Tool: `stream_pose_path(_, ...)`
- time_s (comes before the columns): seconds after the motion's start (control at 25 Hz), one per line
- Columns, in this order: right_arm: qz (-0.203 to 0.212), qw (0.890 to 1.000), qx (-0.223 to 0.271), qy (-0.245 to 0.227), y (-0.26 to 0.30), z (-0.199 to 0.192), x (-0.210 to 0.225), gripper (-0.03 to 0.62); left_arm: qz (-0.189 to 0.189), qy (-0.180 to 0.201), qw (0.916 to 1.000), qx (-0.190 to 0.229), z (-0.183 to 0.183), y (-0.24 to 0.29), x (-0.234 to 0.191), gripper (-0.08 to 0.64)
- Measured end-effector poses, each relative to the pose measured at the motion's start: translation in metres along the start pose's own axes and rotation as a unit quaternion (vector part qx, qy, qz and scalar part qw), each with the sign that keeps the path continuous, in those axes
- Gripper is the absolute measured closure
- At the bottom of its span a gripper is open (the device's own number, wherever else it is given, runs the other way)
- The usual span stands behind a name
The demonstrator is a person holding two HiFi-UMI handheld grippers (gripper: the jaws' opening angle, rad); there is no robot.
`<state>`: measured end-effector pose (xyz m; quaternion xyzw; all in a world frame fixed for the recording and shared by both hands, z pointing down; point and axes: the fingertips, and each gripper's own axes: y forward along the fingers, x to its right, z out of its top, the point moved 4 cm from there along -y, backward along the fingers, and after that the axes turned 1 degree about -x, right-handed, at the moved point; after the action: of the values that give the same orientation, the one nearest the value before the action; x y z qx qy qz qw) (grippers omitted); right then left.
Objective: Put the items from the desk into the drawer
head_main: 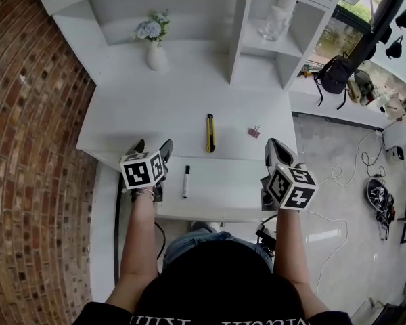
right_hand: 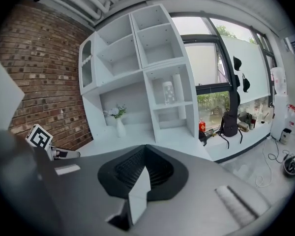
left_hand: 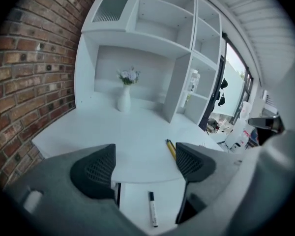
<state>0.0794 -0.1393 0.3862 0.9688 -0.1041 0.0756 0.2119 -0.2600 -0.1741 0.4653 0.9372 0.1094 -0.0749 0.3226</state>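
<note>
Two hand-held grippers are raised above the front edge of the white table (head_main: 155,114), one at each side of the pulled-out white drawer (head_main: 223,191). The jaws of the left gripper (head_main: 151,147) are held wide apart and nothing is gripped between them; through the gap, the table edge and the drawer are seen in the left gripper view. The jaws of the right gripper (head_main: 279,151) are closed together, pad against pad, with nothing between them. One white marker with a black cap (head_main: 186,181) is located inside the drawer, towards its left side. Two items are found on the table: a yellow-and-black utility knife (head_main: 210,133), laid near the front edge, and a small pink binder clip (head_main: 254,132), placed to its right and apart from it. A white vase with pale flowers (head_main: 155,53) is positioned at the back of the table, beside the white shelf unit (head_main: 271,39). A red brick wall (head_main: 27,147) is seen at the left.
</note>
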Motion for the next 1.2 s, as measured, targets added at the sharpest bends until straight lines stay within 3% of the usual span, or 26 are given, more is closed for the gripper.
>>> stream_pose_path(0.2, 0.005, 0.996, 0.058, -0.065, -0.013, 0.053, -0.008, 0.581, -0.002, 0.02, 0.9952, 0.096, 0.066, -0.028, 0.008, 0.172)
stream_pose_path(0.4, 0.009, 0.987, 0.121, -0.1, -0.032, 0.103, -0.016, 0.581, -0.03, 0.05, 0.9764, 0.208, 0.128, -0.07, 0.021, 0.172)
stream_pose_path(0.52, 0.008, 0.981, 0.16, -0.113, -0.046, 0.126, -0.021, 0.581, -0.037, 0.08, 0.9539, 0.287, 0.16, -0.103, 0.026, 0.172)
stream_pose_path(0.64, 0.001, 0.97, 0.208, -0.127, -0.061, 0.145, -0.027, 0.581, -0.028, 0.122, 0.9212, 0.368, 0.184, -0.136, 0.033, 0.172)
stream_pose_path(0.76, -0.008, 0.96, 0.248, -0.132, -0.075, 0.156, -0.031, 0.581, -0.025, 0.155, 0.8974, 0.412, 0.195, -0.157, 0.04, 0.172)
stream_pose_path(0.88, -0.027, 0.955, 0.258, -0.14, -0.082, 0.158, -0.036, 0.581, -0.033, 0.166, 0.8934, 0.416, 0.196, -0.159, 0.04, 0.172)
stream_pose_path(1.2, -0.049, 0.958, 0.24, -0.148, -0.081, 0.144, -0.044, 0.581, -0.049, 0.156, 0.9013, 0.401, 0.186, -0.144, 0.036, 0.172)
